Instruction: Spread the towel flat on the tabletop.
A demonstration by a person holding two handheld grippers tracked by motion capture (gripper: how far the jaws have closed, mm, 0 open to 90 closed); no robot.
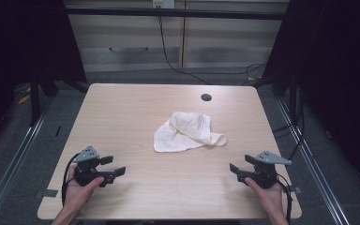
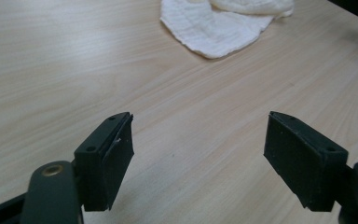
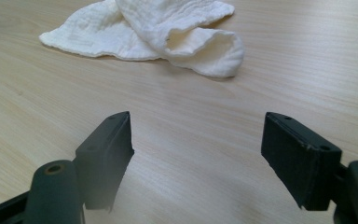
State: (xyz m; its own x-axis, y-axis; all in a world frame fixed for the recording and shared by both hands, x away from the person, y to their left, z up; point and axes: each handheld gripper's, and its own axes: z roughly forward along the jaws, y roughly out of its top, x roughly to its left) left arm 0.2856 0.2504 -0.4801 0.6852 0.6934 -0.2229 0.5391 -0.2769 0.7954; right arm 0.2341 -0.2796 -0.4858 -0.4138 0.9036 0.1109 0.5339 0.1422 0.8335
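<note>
A crumpled white cloth (image 1: 187, 132) lies loosely folded near the middle of the light wooden table (image 1: 136, 103). My left gripper (image 1: 114, 167) rests near the front left of the table, held in a hand, jaws open and empty, pointing right toward the cloth (image 2: 214, 25). At the front right, my right gripper (image 1: 237, 165) is also held in a hand, open and empty, pointing left toward the cloth (image 3: 154, 32). In each gripper view the two black jaws stand wide apart over bare wood, left gripper (image 2: 198, 140), right gripper (image 3: 196, 137). Both grippers are well short of the cloth.
A round dark cable hole (image 1: 206, 97) sits near the table's far edge. Black cables (image 1: 168, 56) run across the floor behind the table. Metal rails (image 1: 14, 154) flank the table on both sides, with dark curtains beyond.
</note>
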